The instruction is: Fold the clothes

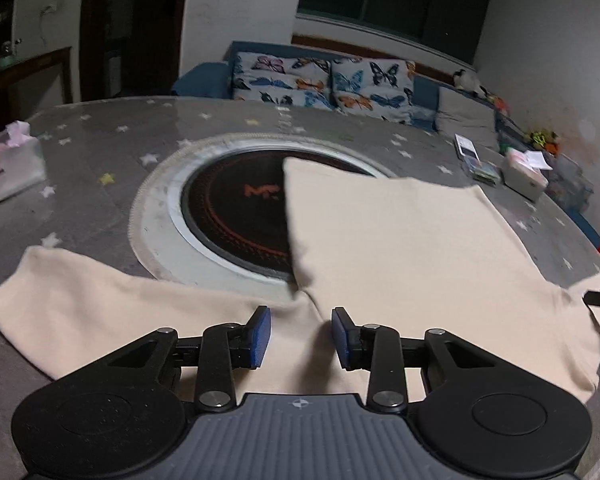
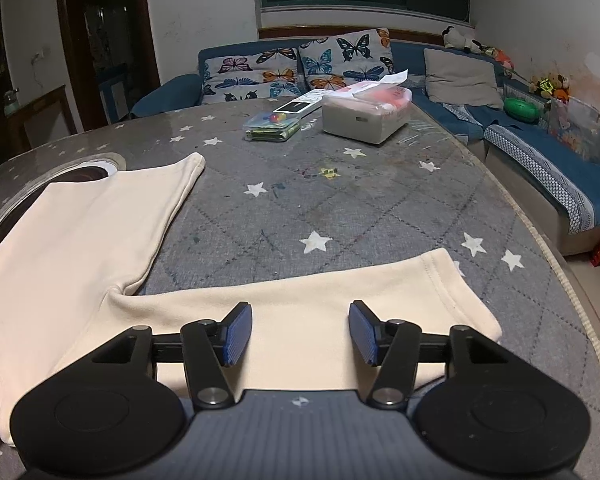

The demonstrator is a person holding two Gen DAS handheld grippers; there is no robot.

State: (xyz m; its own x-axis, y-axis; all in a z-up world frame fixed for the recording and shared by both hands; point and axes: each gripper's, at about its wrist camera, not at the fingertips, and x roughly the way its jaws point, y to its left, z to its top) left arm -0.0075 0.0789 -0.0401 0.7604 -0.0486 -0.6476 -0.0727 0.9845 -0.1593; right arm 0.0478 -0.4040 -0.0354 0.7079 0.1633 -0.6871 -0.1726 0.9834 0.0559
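A cream long-sleeved shirt lies spread flat on the grey star-patterned table. Its body reaches away from me and partly covers a round black inset. One sleeve stretches out to the left. My left gripper hovers open over the cloth where that sleeve joins the body, with a small crease of fabric below the gap. In the right wrist view the other sleeve lies across the table, and my right gripper stands open just above it, pads apart and gripping nothing.
A tissue box sits at the table's far left. Another tissue box, a remote and small packets sit at the far side. A blue sofa with butterfly cushions runs behind and to the right of the table.
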